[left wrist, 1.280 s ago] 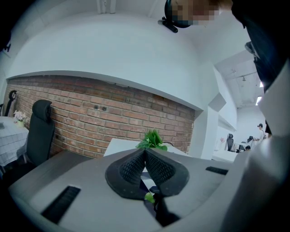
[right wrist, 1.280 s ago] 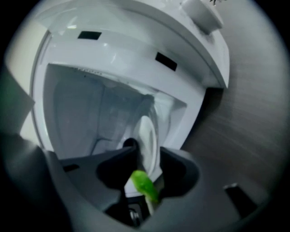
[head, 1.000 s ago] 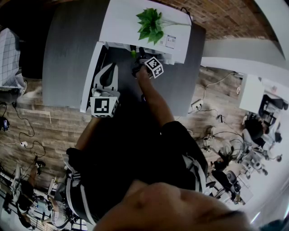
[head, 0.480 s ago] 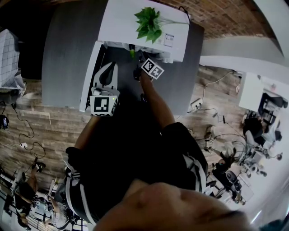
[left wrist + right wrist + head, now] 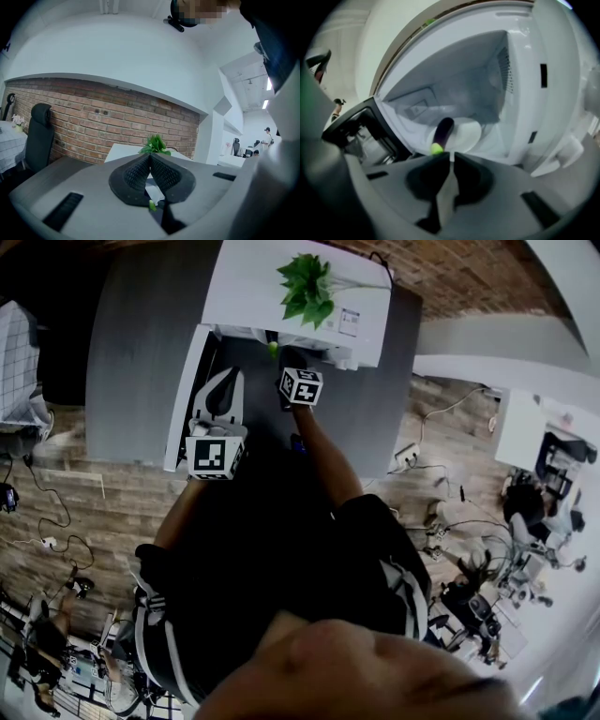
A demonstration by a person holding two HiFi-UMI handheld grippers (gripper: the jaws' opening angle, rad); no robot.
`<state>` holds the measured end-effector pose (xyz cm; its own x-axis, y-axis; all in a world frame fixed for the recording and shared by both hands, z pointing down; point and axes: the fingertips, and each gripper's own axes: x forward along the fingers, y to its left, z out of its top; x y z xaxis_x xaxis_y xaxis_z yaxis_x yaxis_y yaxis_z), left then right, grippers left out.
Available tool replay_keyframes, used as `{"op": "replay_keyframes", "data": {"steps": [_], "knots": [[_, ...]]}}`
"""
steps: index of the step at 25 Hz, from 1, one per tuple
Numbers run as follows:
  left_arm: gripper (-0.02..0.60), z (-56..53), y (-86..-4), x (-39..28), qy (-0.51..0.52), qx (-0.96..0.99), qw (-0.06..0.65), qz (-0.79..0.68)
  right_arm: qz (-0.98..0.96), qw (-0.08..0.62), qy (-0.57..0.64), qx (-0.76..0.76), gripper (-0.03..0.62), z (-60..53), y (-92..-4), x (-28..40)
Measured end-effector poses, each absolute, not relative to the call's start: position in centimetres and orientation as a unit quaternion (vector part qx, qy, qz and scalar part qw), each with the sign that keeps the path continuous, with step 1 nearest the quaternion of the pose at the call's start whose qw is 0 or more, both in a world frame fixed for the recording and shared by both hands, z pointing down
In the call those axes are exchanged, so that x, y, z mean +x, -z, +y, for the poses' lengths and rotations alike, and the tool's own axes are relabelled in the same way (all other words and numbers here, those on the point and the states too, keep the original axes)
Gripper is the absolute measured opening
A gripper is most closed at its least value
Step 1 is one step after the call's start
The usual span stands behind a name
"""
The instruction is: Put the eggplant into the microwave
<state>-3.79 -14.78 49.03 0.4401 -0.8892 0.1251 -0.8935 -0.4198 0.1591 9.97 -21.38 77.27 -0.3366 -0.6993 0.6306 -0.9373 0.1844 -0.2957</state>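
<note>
Nearest the head camera is the person's dark-clothed torso [image 5: 281, 559], with both forearms reaching out over a grey surface [image 5: 141, 343]. The left hand-held gripper [image 5: 150, 155] is held about level just beside the open microwave door [image 5: 186, 399]. Its two ribbed pads [image 5: 136, 173] meet at their tips, so it is closed and empty. The right hand-held gripper [image 5: 451, 154], whose marker cube [image 5: 302, 386] shows in the head view, is tilted downward at the mouth of the oven. Its jaws are narrow and closing, only a thin slit shows between the tips, and nothing lies between them. Just past those tips the eggplant [image 5: 443, 133] is inside the white microwave [image 5: 300, 296]. It lies on the round white turntable plate [image 5: 464, 136], apart from the jaws, with its dark purple body pointing inward and its bright green stem end [image 5: 436, 149] toward the opening. In the head view only that green end shows at the cavity's front edge. The cavity walls [image 5: 459, 79] are white, and the door hangs open on the left in the right gripper view. A leafy green plant [image 5: 307, 287] stands on the microwave's flat top and also rises just behind the closed left pads in the left gripper view. Beyond it runs a red brick wall [image 5: 84, 122] with a dark office chair [image 5: 38, 136] at the far left. Wood-plank flooring [image 5: 84, 502] surrounds the surface.
</note>
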Motion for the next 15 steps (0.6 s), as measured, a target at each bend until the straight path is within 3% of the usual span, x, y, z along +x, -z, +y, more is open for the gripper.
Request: {"op": "replay_keyframes", "data": {"steps": [15], "knots": [[0.035, -15.3, -49.8, -3.9, -0.021, 0.841, 0.115, -0.528, -0.747, 0.194, -0.341, 0.536, 0.049, -22.8, -78.8, 8.2]]}}
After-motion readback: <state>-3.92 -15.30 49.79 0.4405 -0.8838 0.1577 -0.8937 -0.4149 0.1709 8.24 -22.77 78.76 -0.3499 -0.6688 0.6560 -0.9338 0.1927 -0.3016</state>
